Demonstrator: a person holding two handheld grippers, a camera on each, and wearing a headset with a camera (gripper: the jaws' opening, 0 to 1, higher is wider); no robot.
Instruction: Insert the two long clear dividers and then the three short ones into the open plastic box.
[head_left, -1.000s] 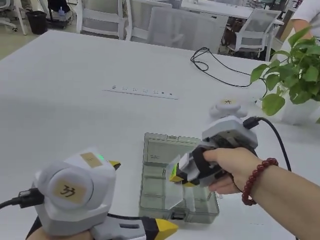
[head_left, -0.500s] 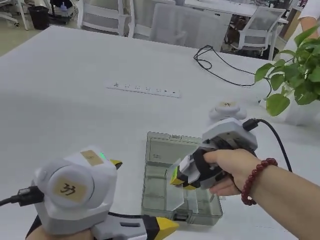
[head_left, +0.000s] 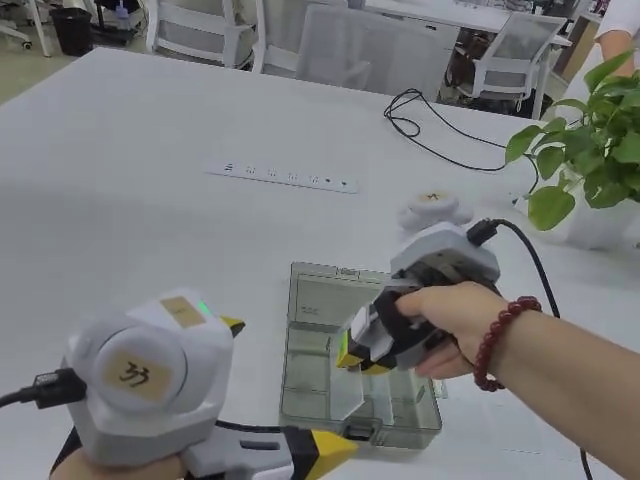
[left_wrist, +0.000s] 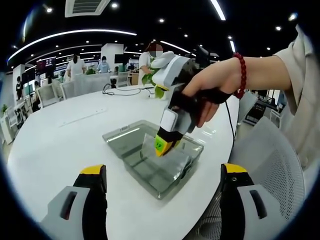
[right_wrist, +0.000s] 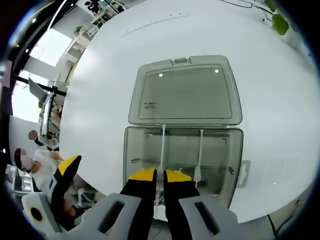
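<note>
Clear plastic box (head_left: 322, 298) is sitting open on the white table (head_left: 150, 180), lid lying flat behind it. Right gripper (right_wrist: 159, 176) is pinching a see-through divider (right_wrist: 163, 145), standing it upright inside the box beside a second divider (right_wrist: 200, 150). Left gripper (left_wrist: 163, 169) is hovering nearby, jaws spread wide, gripping nothing.

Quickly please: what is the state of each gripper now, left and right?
Left gripper: open, holding nothing.
Right gripper: shut on a clear divider that stands in the plastic box.
</note>
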